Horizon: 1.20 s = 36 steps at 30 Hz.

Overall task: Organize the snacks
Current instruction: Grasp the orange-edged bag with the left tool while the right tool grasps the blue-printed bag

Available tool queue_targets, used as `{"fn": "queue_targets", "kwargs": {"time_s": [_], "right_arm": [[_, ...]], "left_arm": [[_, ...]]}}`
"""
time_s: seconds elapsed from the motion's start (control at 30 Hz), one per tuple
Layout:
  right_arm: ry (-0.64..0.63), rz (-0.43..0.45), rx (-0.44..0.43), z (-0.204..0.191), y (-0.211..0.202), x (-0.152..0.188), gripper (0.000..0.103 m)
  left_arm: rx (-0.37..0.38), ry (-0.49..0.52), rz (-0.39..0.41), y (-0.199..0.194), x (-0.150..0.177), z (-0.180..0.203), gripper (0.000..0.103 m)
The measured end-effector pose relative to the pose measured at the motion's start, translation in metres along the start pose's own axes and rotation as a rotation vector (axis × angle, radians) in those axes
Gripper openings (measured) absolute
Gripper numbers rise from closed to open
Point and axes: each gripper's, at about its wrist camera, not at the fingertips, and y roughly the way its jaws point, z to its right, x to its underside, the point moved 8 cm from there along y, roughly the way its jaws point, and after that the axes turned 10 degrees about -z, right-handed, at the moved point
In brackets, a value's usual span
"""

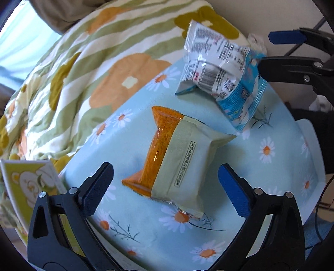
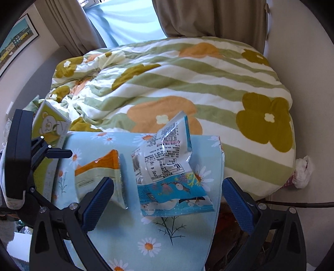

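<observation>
A home bedroom: a bed under a green-striped flowered duvet (image 2: 177, 87) fills the far side, brown curtains (image 2: 204, 18) frame a bright window, a framed picture (image 2: 16, 43) hangs far left.

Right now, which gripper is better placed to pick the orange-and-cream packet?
Left. The left gripper points down over the orange-and-cream packet, jaws open, one on each side of it. The right gripper, also open, lines up with the blue-and-white packet instead.
</observation>
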Motion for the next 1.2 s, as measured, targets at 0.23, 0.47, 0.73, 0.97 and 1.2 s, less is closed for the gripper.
{"fn": "queue_targets", "kwargs": {"time_s": [0.23,0.47,0.73,0.97,1.2], "right_arm": [[-0.018,-0.041,-0.009,0.002,0.029,-0.006,0.103],[-0.045,-0.061,-0.015,-0.001,0.044,-0.012,0.103],[-0.075,-0.088,0.001,-0.005,0.058,-0.013,0.101],[-0.112,-0.132,0.038,-0.009,0.072,-0.009,0.073],[-0.163,-0.114,0.044,-0.017,0.063,-0.006,0.052]], "left_arm": [[0.041,0.013,-0.022,0.025,-0.013,0.005,0.093],[0.045,0.007,-0.051,0.042,-0.014,0.012,0.064],[0.069,-0.093,-0.047,0.039,-0.008,0.004,0.061],[0.075,-0.167,-0.049,0.039,0.002,-0.001,0.060],[0.072,-0.228,-0.015,0.021,0.006,-0.003,0.060]]}}
